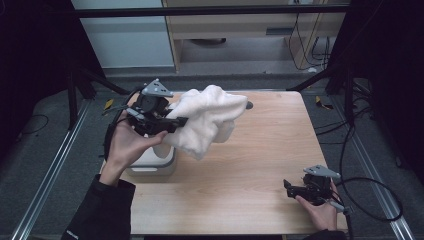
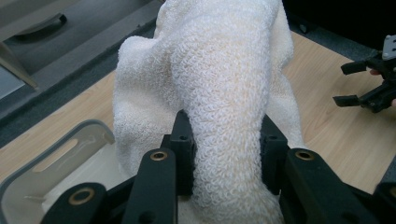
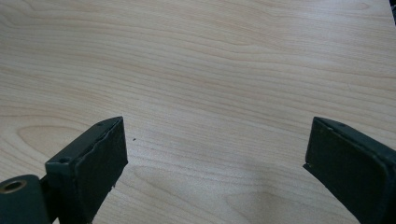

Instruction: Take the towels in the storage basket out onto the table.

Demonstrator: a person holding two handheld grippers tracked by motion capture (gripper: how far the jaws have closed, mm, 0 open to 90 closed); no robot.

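- The white plastic bin [image 1: 152,162] stands at the left edge of the wooden counter [image 1: 260,165] and serves as the landmark here; in the left gripper view its grey-rimmed wall with a slot handle [image 2: 56,154] shows at the lower left.
- The left claw [image 1: 172,122] is held in a hand [image 1: 127,145] just above the bin's far side, its black jaws pointing toward the counter's middle.
- This left claw is clamped on a white terry towel [image 1: 207,120]; in the left gripper view a thick fold of the towel [image 2: 224,107] runs between the two jaws, which press on it from both sides.
- The towel hangs in the air above and to the right of the bin, bunched, with one end drooping toward the counter just beside the bin's right wall.
- A small dark mark [image 1: 248,105] lies on the counter beyond the towel, farther right of the bin.
- The right claw [image 1: 290,187] sits well apart from the bin, near the counter's right front corner, held low in the other hand [image 1: 320,212].
- Its jaws stand wide apart with nothing between them; the right gripper view shows bare wood grain [image 3: 210,93] in the gap.
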